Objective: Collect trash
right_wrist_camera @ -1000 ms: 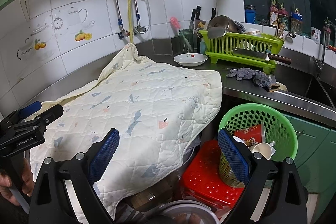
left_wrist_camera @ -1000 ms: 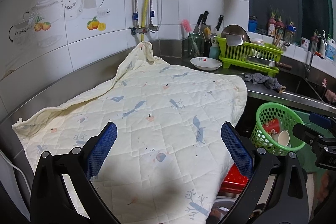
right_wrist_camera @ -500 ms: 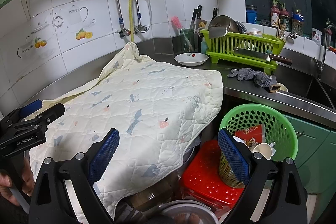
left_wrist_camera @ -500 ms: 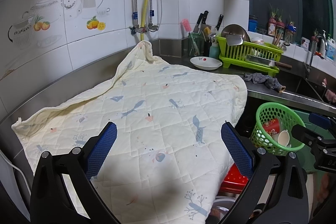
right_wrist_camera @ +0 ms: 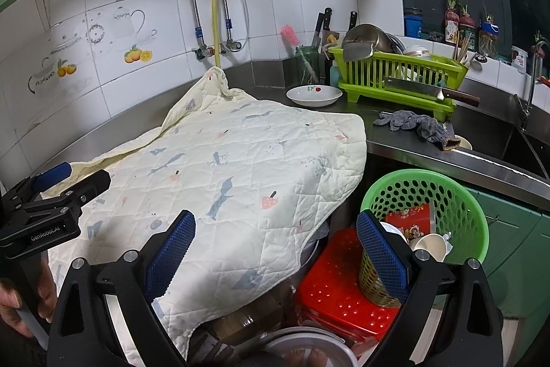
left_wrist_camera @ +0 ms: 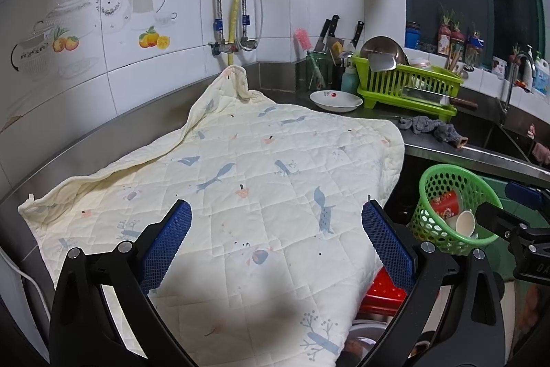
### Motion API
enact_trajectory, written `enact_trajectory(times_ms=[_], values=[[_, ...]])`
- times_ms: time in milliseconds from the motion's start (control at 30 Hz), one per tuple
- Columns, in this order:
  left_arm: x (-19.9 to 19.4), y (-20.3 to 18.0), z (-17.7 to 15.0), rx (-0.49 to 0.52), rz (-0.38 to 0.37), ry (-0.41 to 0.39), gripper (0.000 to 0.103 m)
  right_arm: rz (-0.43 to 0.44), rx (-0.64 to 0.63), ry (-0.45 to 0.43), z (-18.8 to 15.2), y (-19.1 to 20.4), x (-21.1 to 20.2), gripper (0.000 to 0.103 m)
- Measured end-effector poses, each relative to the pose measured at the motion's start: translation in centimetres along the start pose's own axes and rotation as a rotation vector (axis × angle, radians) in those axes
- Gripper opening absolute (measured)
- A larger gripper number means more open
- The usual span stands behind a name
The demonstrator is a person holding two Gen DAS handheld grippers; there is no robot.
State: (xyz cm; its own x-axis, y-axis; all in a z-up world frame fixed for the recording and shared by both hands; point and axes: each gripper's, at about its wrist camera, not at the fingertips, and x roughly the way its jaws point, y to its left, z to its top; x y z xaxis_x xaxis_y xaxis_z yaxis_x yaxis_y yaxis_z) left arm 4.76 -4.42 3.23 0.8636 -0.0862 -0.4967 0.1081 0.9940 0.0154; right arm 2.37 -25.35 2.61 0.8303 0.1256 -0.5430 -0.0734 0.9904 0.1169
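A green perforated basket [right_wrist_camera: 457, 191] stands on a red stool [right_wrist_camera: 330, 277] below the counter edge, holding a red paper cup [right_wrist_camera: 409, 222] and a white cup [right_wrist_camera: 429, 245]. In the left wrist view the same basket [left_wrist_camera: 443, 181] shows at the right with the red cup [left_wrist_camera: 445, 203] and white cup [left_wrist_camera: 464, 223] inside. My left gripper [left_wrist_camera: 276, 243] hangs open over a cream quilted cloth [left_wrist_camera: 240, 181], nothing between its fingers. My right gripper [right_wrist_camera: 275, 250] is open too, above the cloth's hanging corner [right_wrist_camera: 240, 195] and the stool.
A grey rag [right_wrist_camera: 412, 122] lies on the steel counter [right_wrist_camera: 405, 143] by a lime dish rack [right_wrist_camera: 398, 71] with a cleaver. A white dish [right_wrist_camera: 314, 95] sits near the knives. A sink [right_wrist_camera: 529, 143] is at the far right. Pots are below the cloth.
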Motion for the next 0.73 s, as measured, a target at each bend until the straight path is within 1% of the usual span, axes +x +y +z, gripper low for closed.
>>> enact_trajectory(times_ms=[267, 567, 733], values=[[0.08, 0.1, -0.07, -0.001, 0.008, -0.005, 0.098, 0.003, 0.002, 0.002, -0.12, -0.01, 0.06, 0.092], [0.75, 0.16, -0.1, -0.012, 0.0, 0.022, 0.098, 0.002, 0.011, 0.008, -0.42, -0.14, 0.38, 0.092], [0.9, 0.33, -0.12, -0.018, -0.002, 0.024, 0.098, 0.004, 0.014, 0.009, -0.47, -0.14, 0.46, 0.092]])
